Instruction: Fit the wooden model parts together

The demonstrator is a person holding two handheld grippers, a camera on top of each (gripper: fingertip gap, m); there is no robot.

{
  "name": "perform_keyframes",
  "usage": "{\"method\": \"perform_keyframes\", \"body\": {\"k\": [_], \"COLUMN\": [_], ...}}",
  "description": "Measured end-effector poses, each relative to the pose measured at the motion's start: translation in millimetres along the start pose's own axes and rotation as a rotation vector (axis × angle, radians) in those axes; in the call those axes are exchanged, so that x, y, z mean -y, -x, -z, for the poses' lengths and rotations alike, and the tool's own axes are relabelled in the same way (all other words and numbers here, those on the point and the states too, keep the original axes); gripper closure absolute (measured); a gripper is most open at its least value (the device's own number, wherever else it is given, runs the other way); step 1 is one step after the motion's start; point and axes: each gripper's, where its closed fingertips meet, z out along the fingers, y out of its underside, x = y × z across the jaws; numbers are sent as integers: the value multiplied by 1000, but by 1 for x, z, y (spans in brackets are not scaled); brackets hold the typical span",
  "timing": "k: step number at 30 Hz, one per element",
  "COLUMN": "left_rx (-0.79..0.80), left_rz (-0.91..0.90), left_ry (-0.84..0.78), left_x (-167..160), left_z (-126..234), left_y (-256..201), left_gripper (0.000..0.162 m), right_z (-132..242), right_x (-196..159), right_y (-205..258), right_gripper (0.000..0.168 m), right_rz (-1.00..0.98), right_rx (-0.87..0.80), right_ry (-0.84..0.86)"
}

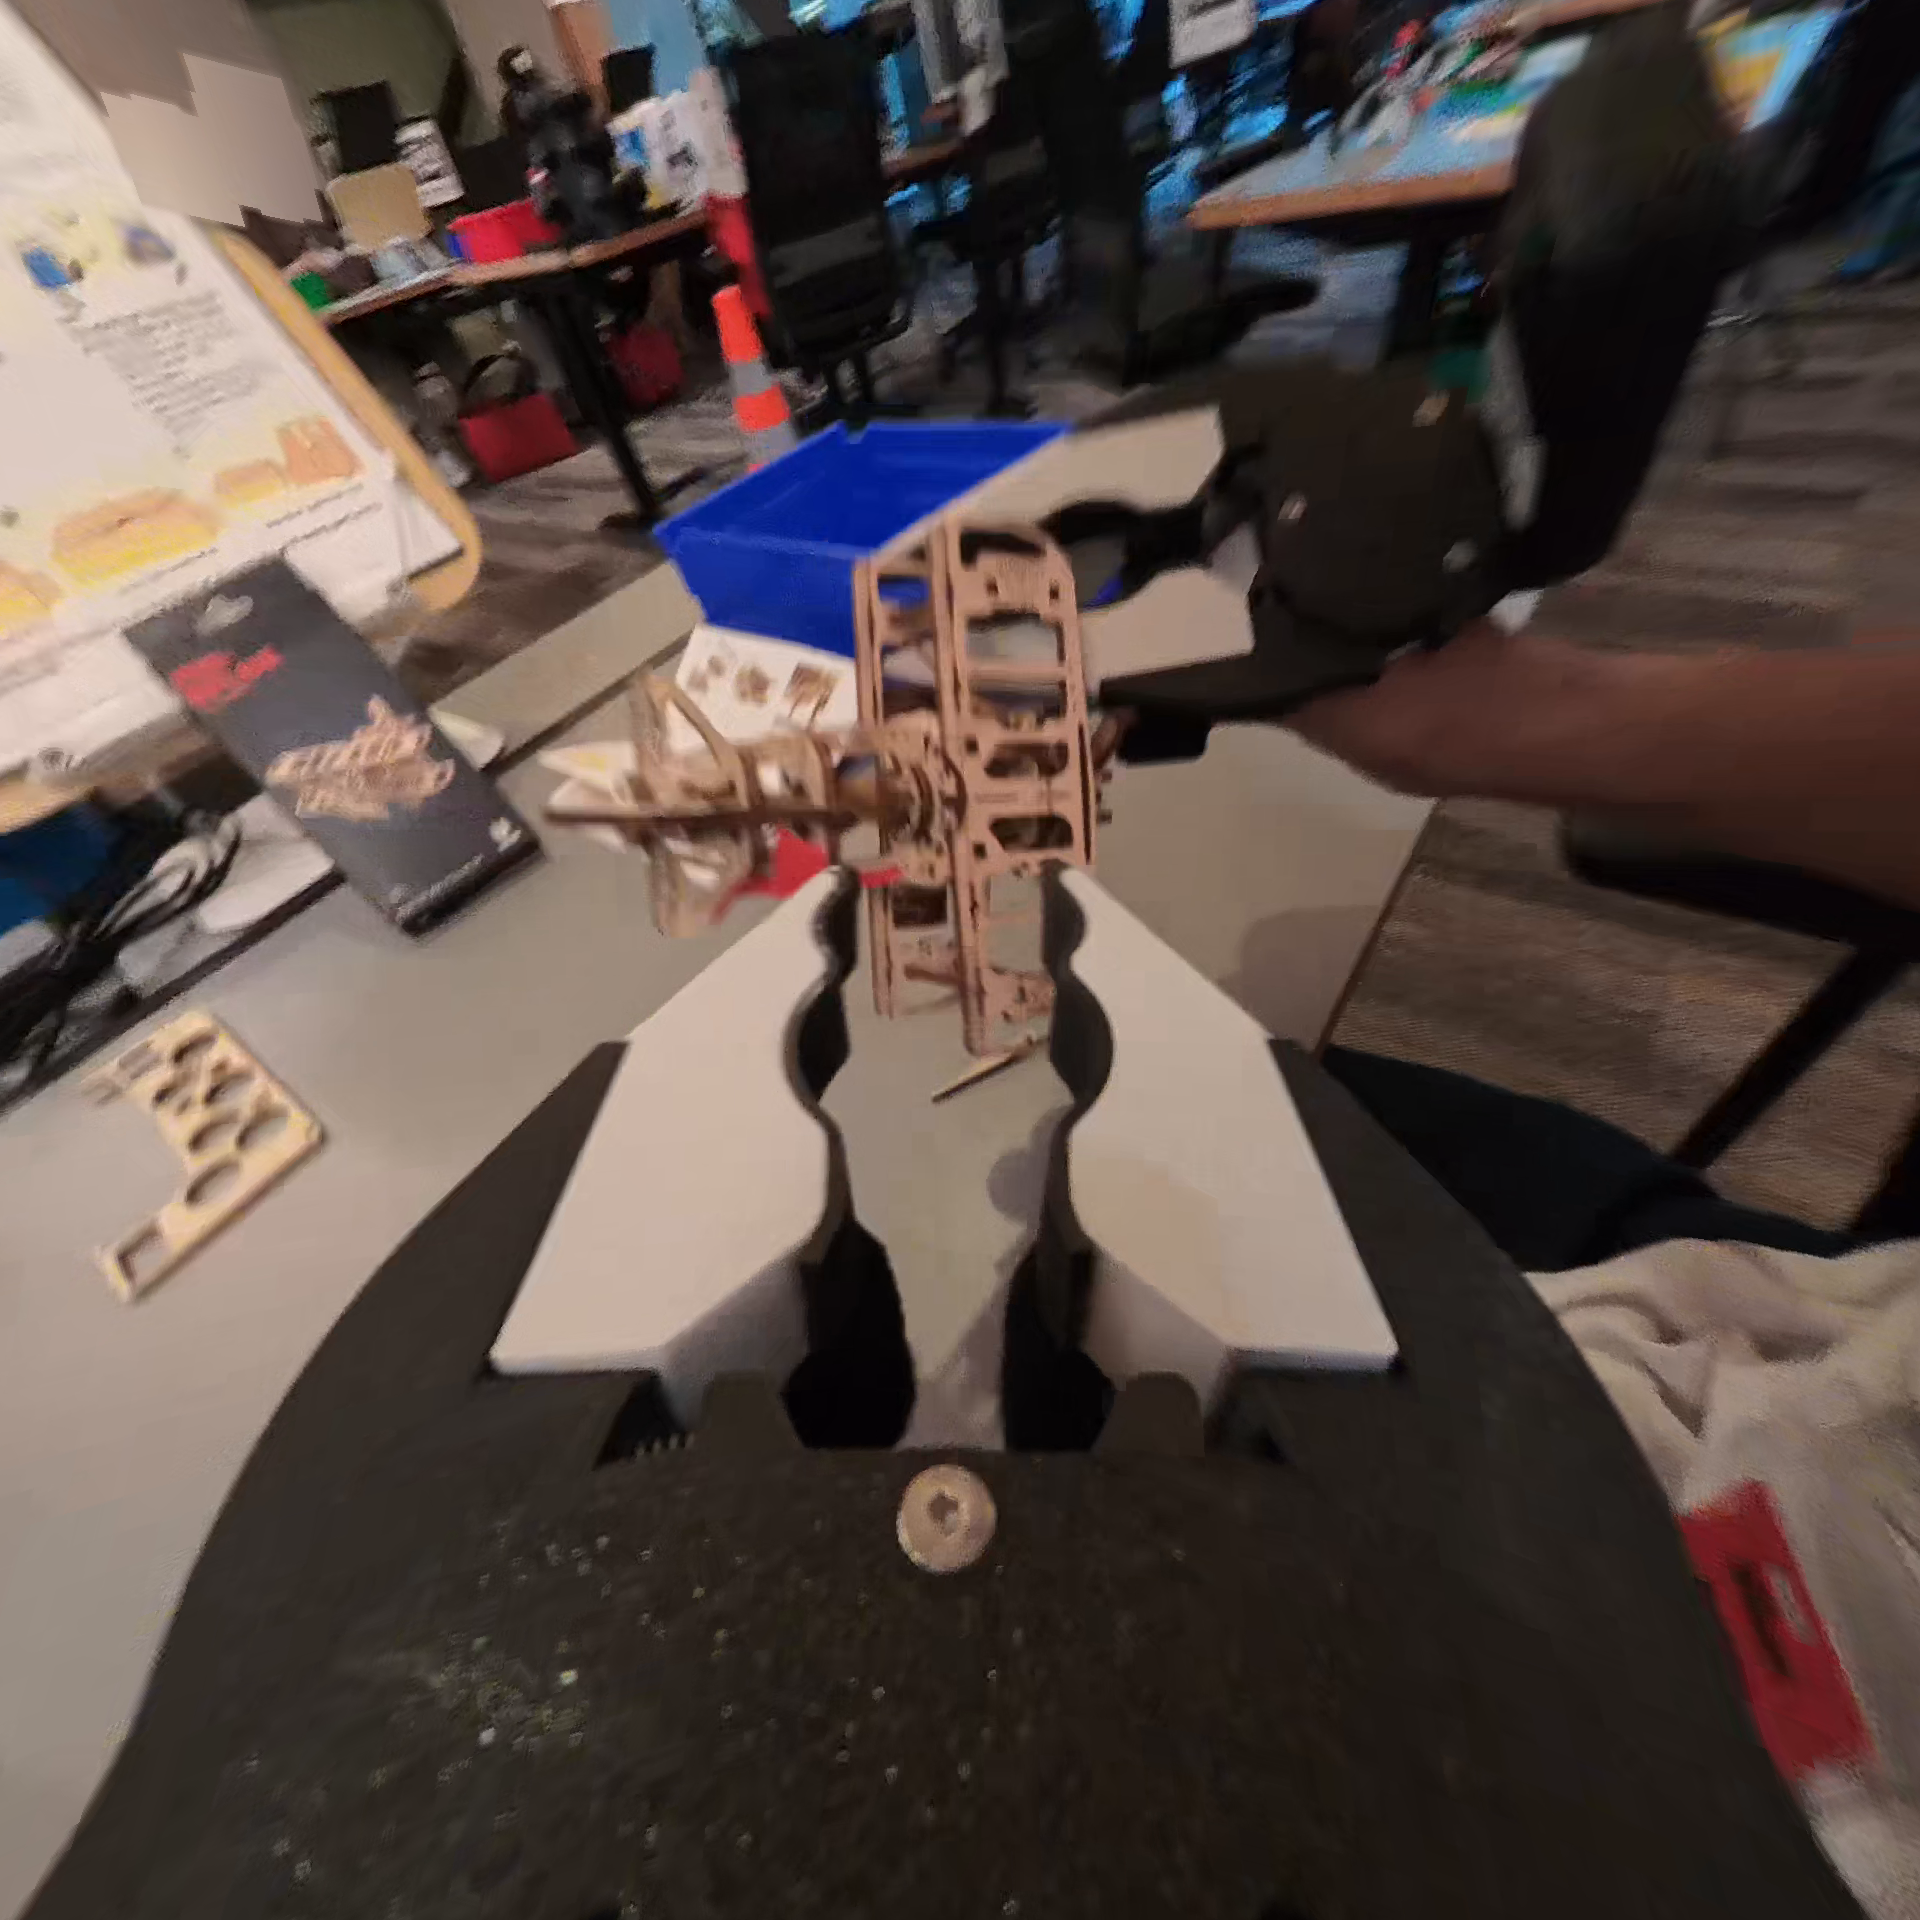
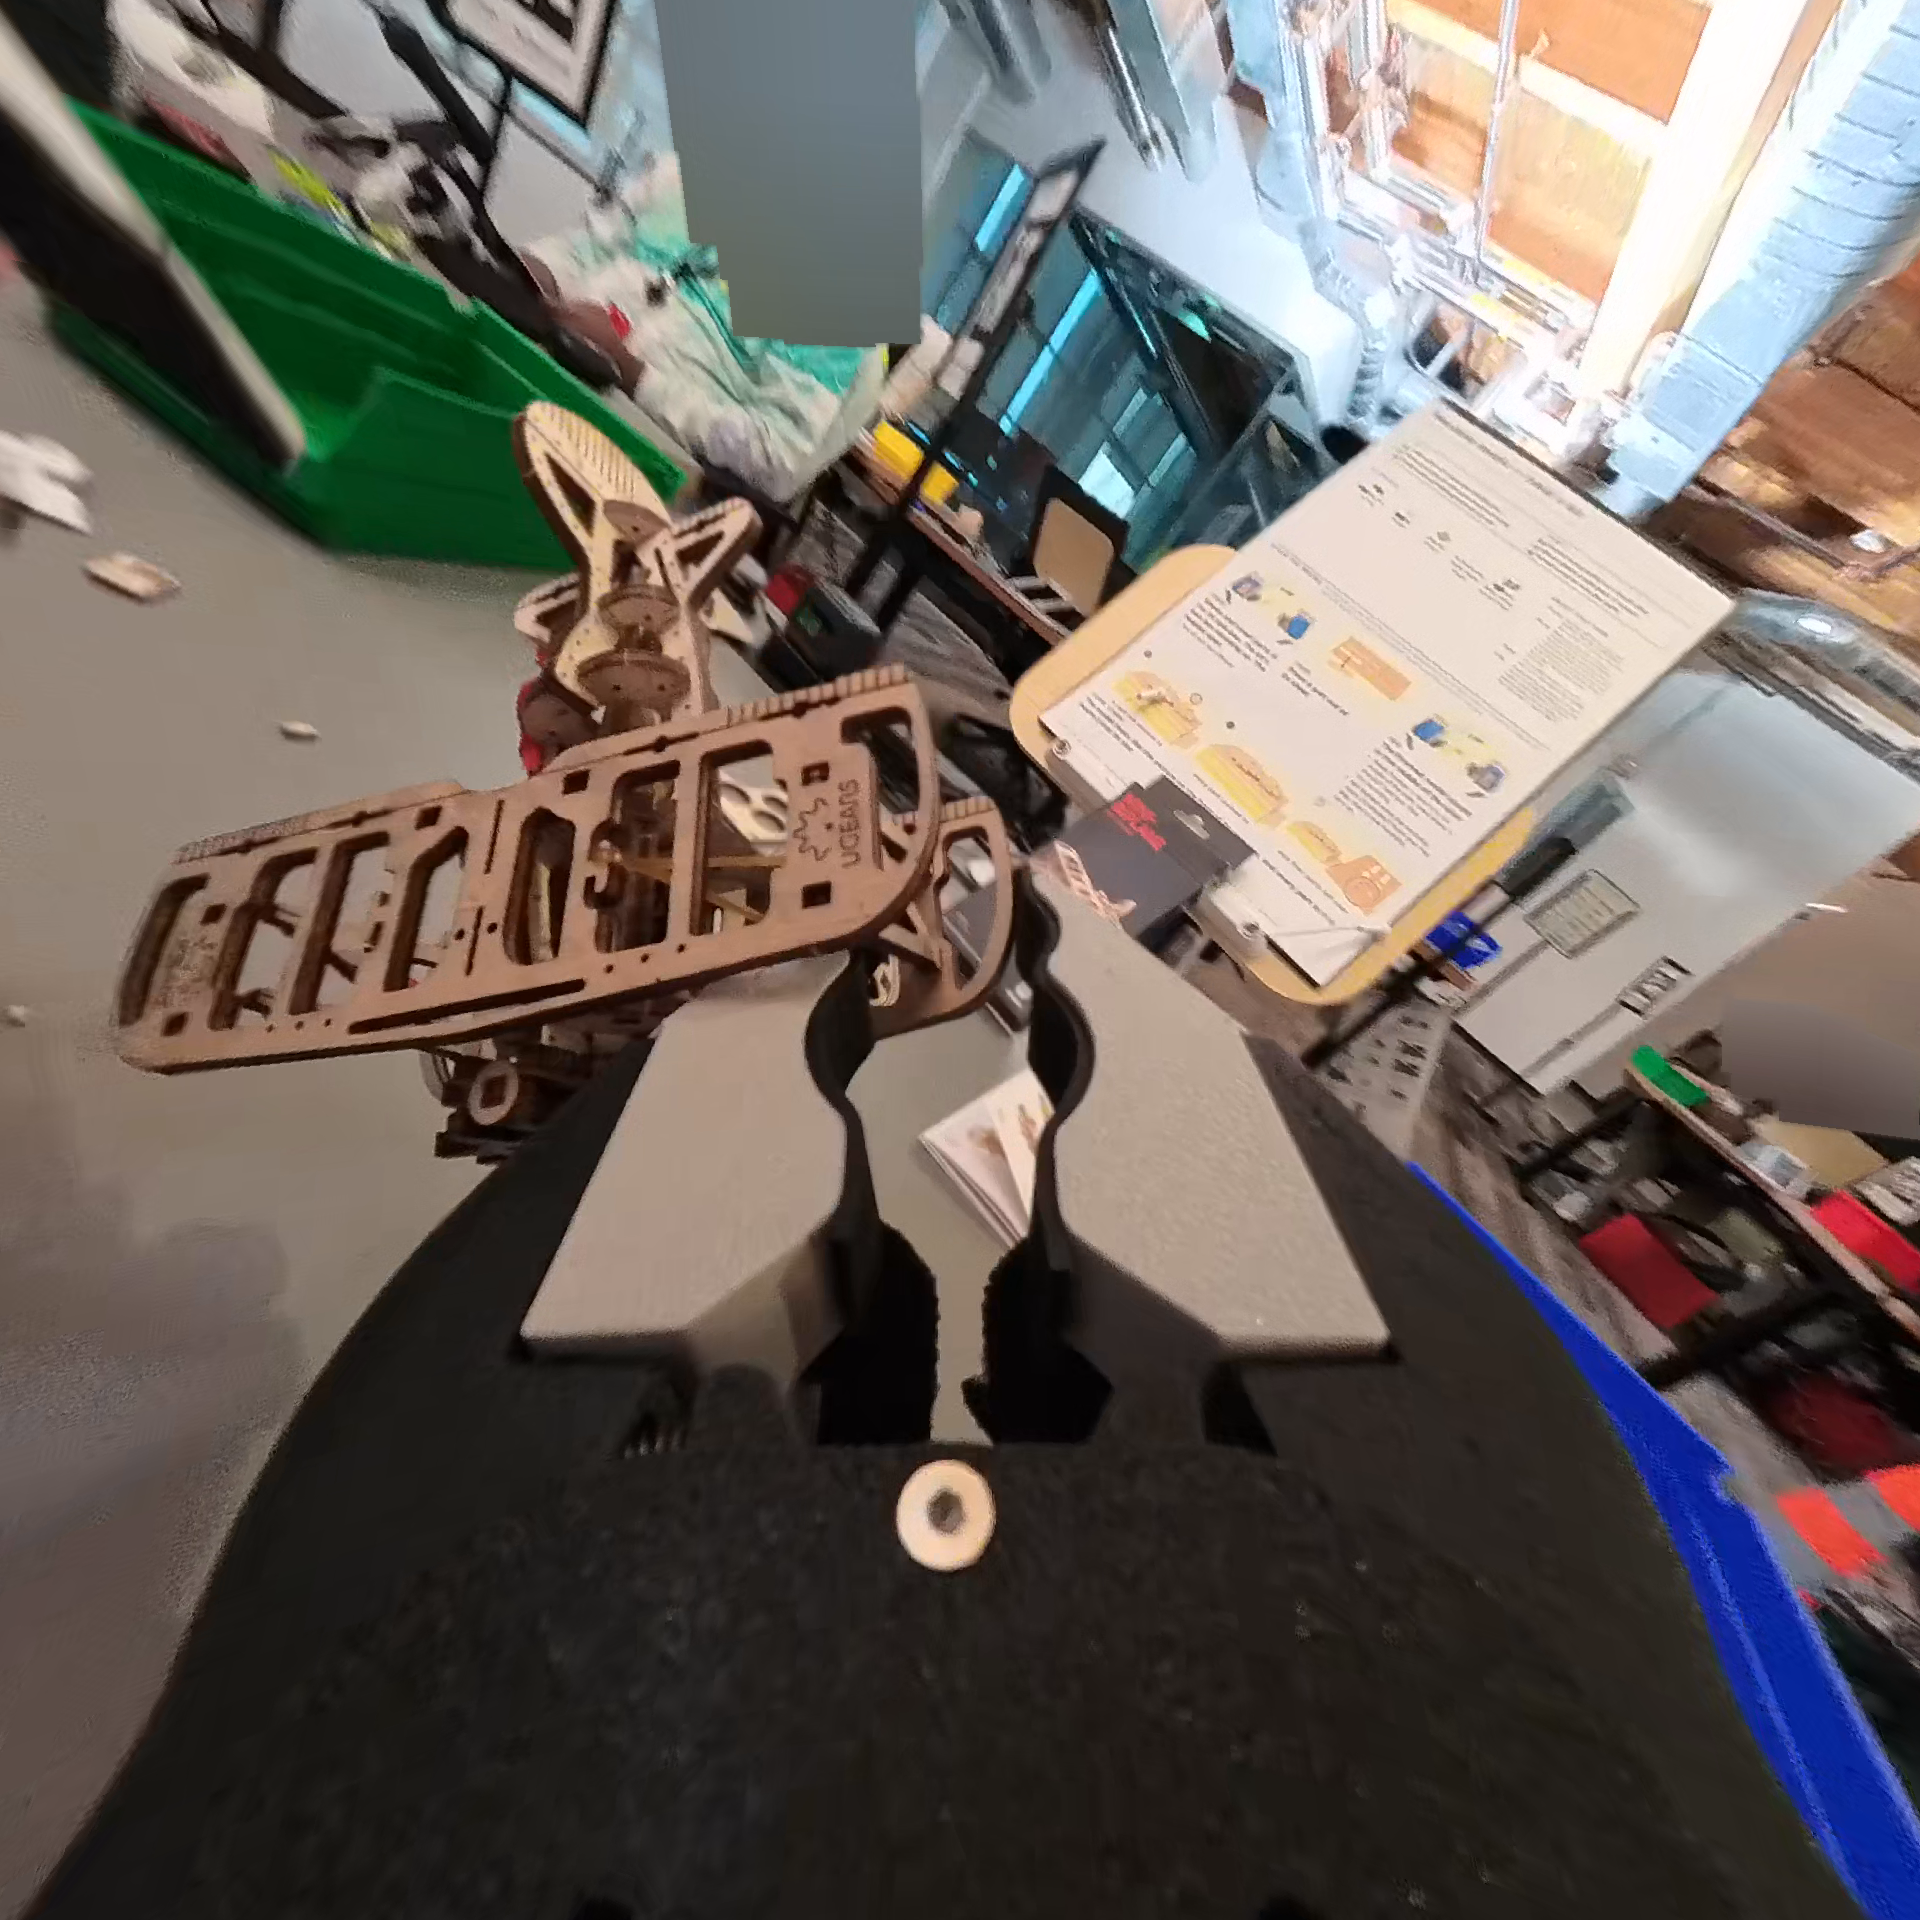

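The wooden model is a small laser-cut biplane, held in the air with its wings upright and its tail pointing left. My left gripper has its jaws narrowed around the lower wing end, which fills the gap between them. The right gripper reaches in from the right and clamps the upper wing end. In the right wrist view the model stretches left, and my right gripper is shut on the rounded end of one wing. The left gripper does not show there.
On the grey table lie a punched-out wooden sheet, a small wooden stick, a black package and a booklet. A blue bin stands behind, an instruction board leans nearby, and a green bin is farther off. Tip to tip, the grippers are about 12 centimetres apart.
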Motion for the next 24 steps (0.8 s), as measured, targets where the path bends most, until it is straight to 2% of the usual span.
{"method": "perform_keyframes", "body": {"k": [1, 4, 8, 10, 15, 18, 24], "left_rx": [-50, -192, -507, -613, -736, -792, -841], "left_rz": [-12, -40, 80, 107, -87, -161, -105], "left_ry": [-11, 111, 342, 410, 571, 591, 551], "left_x": [14, 42, 63, 67, 36, 17, 13], "left_z": [6, 9, -3, -16, -51, -64, -82], "left_y": [6, 36, 37, 33, 38, 28, 15], "left_gripper": [137, 139, 141, 139, 130, 128, 134], "right_z": [0, 0, -4, -5, -3, 0, 4], "right_x": [4, 21, 33, 36, 41, 39, 28], "right_y": [0, 3, 4, 5, 11, 7, -1], "right_gripper": [145, 146, 146, 146, 146, 146, 146], "right_rz": [-14, 26, 174, 261, 395, 400, 432], "right_rx": [22, 51, -5, -45, -55, -71, -115], "right_ry": [-41, -143, -127, -99, -96, -82, -36]}}
